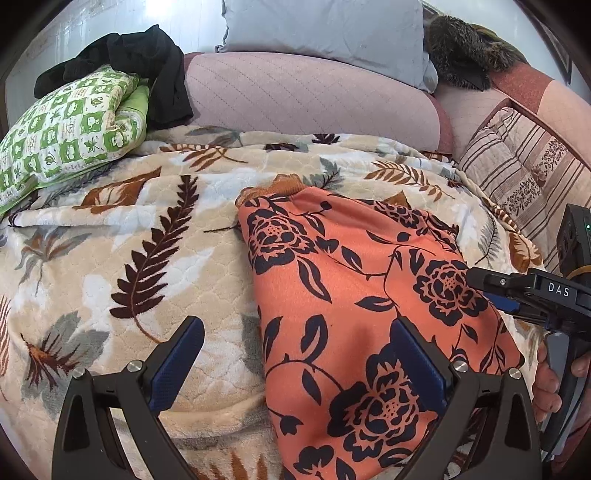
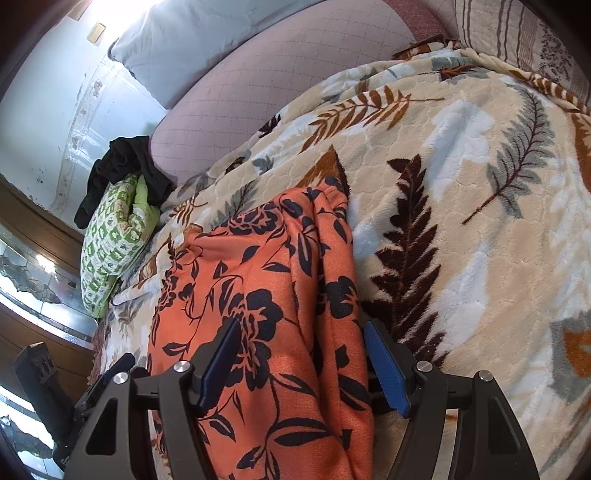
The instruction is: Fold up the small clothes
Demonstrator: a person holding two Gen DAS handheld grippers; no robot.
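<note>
An orange garment with black flowers [image 1: 354,295] lies folded on the leaf-patterned blanket [image 1: 129,240]; it also shows in the right wrist view [image 2: 266,295]. My left gripper [image 1: 295,332] is open, its fingers wide apart over the garment's left edge, holding nothing. My right gripper [image 2: 301,332] is open, its jaws straddling the garment's near right edge. In the left wrist view the right gripper [image 1: 491,290] hovers at the garment's right side, with a hand under it.
A green patterned pillow [image 1: 66,129] with black clothes [image 1: 147,62] on it lies at the back left. A pink bolster [image 1: 295,96], a grey pillow [image 1: 325,33] and a striped cushion [image 1: 524,173] line the back and right.
</note>
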